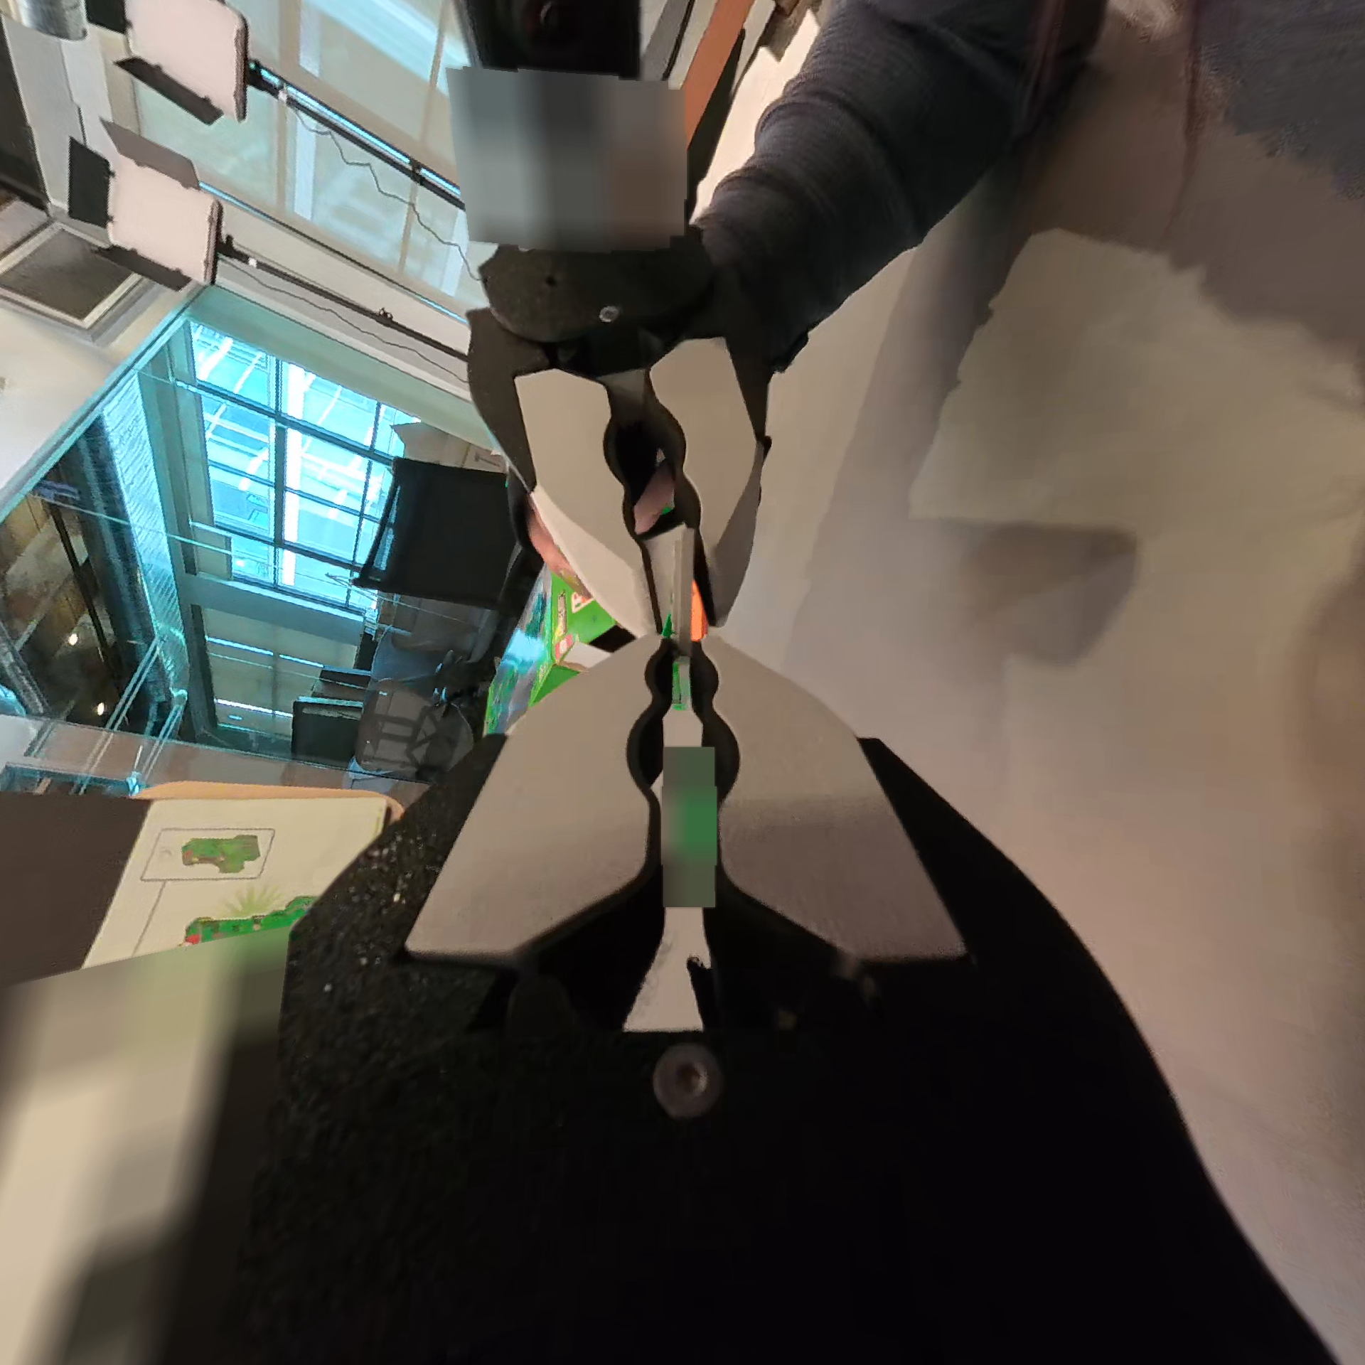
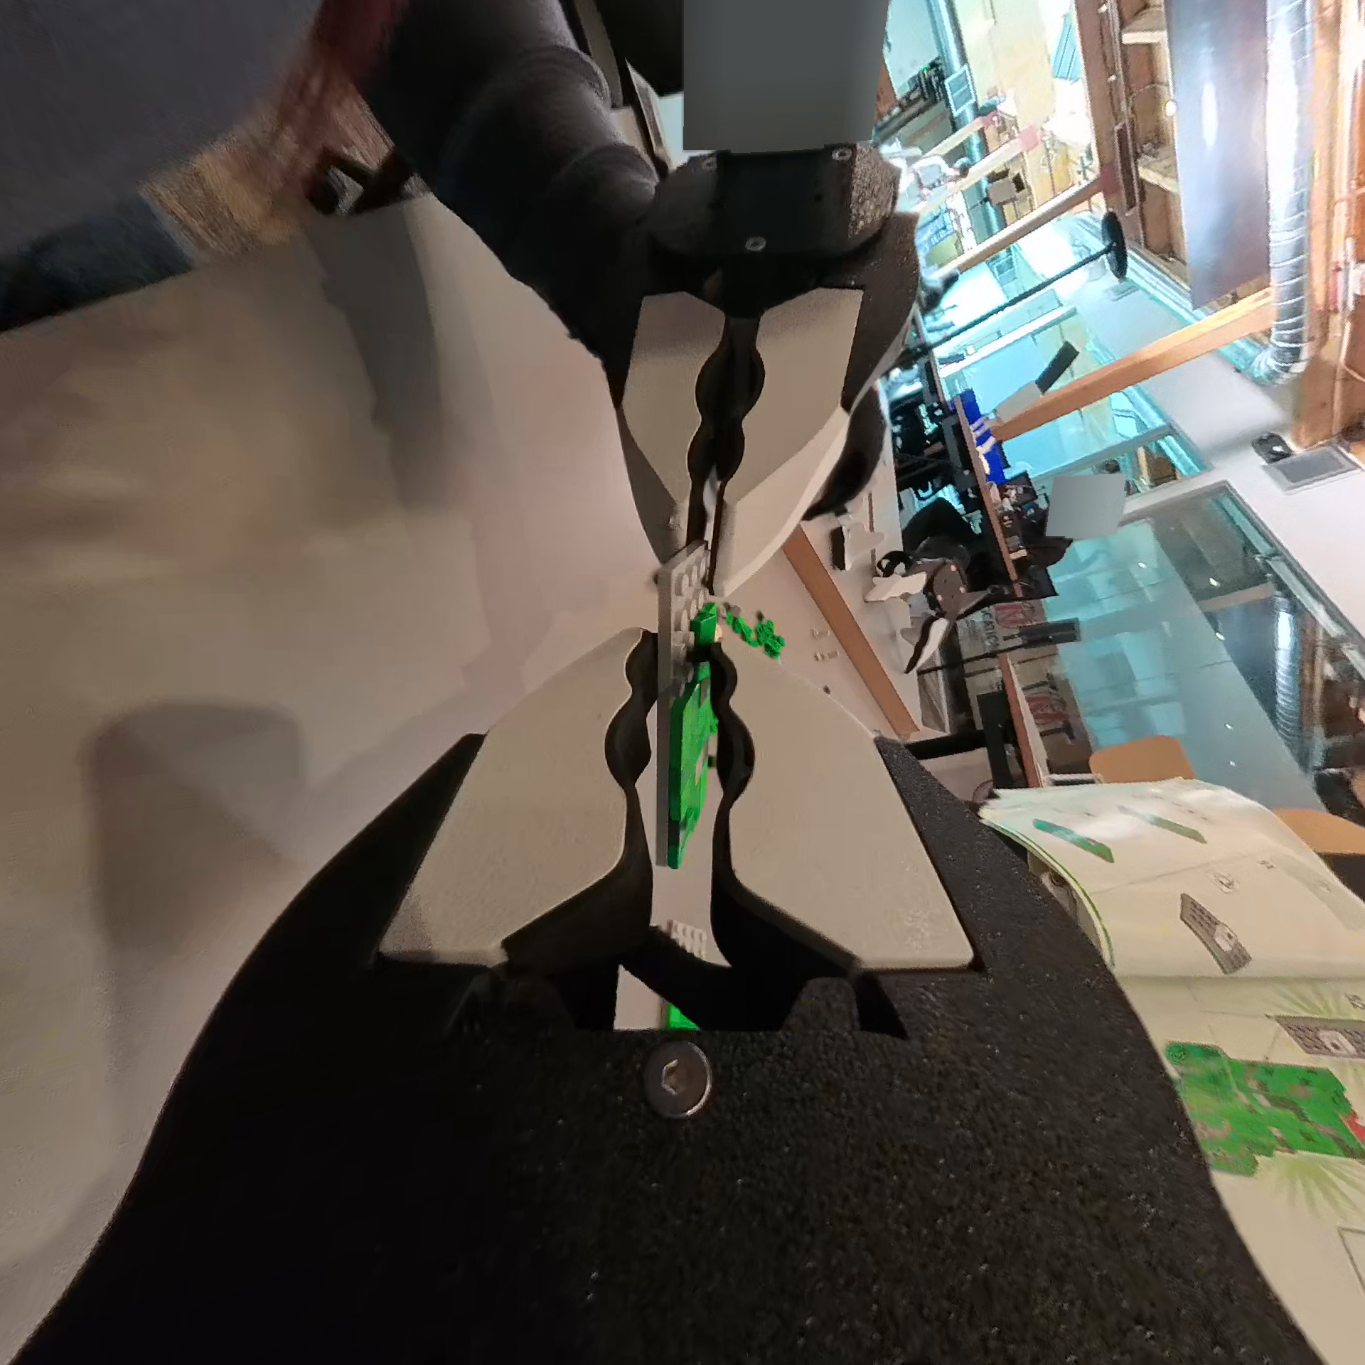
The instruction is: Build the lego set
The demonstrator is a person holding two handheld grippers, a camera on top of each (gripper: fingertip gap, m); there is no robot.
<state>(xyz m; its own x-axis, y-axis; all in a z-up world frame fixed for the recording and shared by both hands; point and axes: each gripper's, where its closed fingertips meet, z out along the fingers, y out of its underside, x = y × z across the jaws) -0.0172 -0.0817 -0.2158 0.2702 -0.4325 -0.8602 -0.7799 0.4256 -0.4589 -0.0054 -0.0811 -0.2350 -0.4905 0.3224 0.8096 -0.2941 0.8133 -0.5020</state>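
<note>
Two handheld grippers meet tip to tip above a pale table (image 2: 221,517), sharing one small brick-built piece between them. Seen along the right gripper (image 2: 683,665), its fingers are closed narrow on a thin grey studded plate (image 2: 683,591) with a green plate (image 2: 690,761) stacked on its face; the assembly runs edge-on down the slot between the two pale fingers, and the dark wavy pads sit against it on either side. Opposite, the left gripper (image 2: 709,561) pinches the far end of the same grey plate, with its jaws almost together. From the left gripper's own camera the plate shows only as a grey sliver with a green edge, and a bit of orange (image 1: 698,609) shows beside it at the other gripper's tips. A dark sleeve (image 1: 827,192) leads to the right gripper. Some loose green pieces (image 2: 761,631) lie on the table just beyond the tips. An open instruction booklet (image 2: 1219,923) rests to one side, and a green box (image 1: 539,650) stands farther back.
</note>
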